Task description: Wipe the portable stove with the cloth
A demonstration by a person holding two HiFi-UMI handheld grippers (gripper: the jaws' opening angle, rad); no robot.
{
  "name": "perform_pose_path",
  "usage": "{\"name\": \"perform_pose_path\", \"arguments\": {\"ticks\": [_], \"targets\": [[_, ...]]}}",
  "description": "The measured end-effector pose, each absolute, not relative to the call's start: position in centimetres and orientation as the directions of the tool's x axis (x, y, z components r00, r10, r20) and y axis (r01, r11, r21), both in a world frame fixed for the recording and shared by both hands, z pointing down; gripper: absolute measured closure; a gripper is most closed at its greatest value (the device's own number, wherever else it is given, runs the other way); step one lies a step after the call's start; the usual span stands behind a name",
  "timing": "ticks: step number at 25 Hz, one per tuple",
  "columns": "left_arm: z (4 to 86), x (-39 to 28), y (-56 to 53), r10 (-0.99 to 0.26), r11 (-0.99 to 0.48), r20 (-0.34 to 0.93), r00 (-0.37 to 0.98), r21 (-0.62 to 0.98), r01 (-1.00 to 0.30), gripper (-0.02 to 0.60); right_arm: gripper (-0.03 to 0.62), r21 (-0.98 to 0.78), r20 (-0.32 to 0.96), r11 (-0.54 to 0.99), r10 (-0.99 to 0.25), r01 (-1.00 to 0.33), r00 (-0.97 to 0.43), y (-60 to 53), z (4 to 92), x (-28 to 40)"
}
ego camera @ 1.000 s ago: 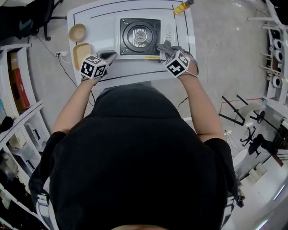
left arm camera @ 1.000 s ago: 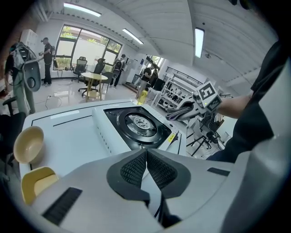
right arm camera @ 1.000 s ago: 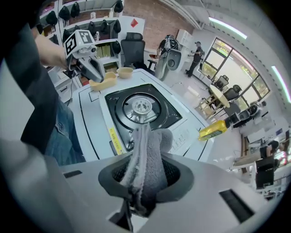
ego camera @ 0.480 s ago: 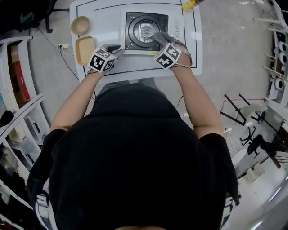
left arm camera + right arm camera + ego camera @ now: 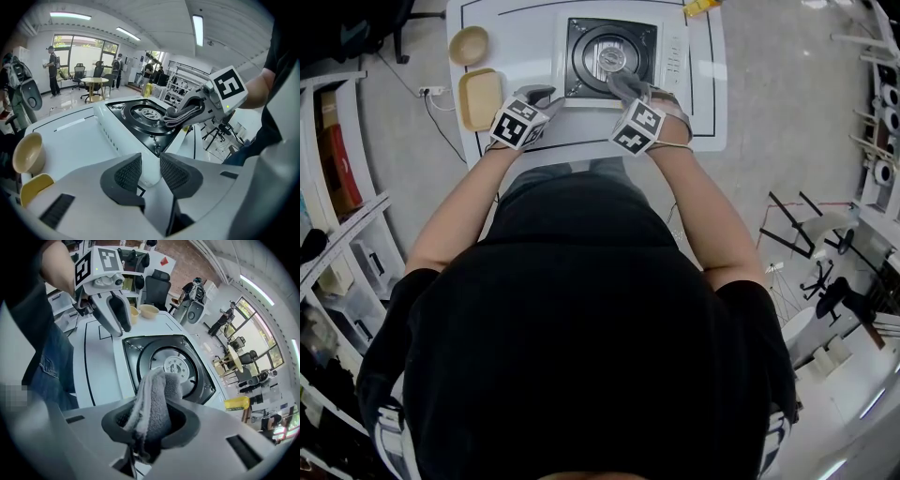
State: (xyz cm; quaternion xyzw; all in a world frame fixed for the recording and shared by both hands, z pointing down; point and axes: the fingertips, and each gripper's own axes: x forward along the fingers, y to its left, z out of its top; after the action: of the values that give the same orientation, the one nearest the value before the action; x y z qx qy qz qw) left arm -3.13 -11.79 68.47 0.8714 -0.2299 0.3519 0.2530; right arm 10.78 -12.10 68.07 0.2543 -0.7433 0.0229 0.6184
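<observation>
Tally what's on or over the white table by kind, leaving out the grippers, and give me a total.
Stove: 1
Cloth: 1
Dishes: 2 (bowl, tray)
Yellow object: 1
Total: 5

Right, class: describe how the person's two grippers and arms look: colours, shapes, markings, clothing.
The left gripper and right gripper are alike: pale grey moulded bodies, dark grid-textured pads, each topped with a white cube of black square markers. The person wears a black short-sleeved top; the forearms are bare.
</observation>
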Motion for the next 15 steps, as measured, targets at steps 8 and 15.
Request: {"name": "perform_pose_path", "arguments": {"ticks": [8, 15], "targets": [[68.5, -3.3, -11.8, -0.226, -0.769, 0.721, 0.655, 0.281, -0.574, 0.448, 0.484, 0.222, 0.934, 0.899, -0.307, -0.378, -0.181, -11.1, 68.0, 6.3], [68.6, -3.6, -12.1, -0.228, -0.766, 0.714, 0.662, 0.287, -0.574, 0.462, 0.484, 0.196, 0.928, 0.912, -0.291, -0.361, -0.231, -12.3, 67.9, 3.1]]}}
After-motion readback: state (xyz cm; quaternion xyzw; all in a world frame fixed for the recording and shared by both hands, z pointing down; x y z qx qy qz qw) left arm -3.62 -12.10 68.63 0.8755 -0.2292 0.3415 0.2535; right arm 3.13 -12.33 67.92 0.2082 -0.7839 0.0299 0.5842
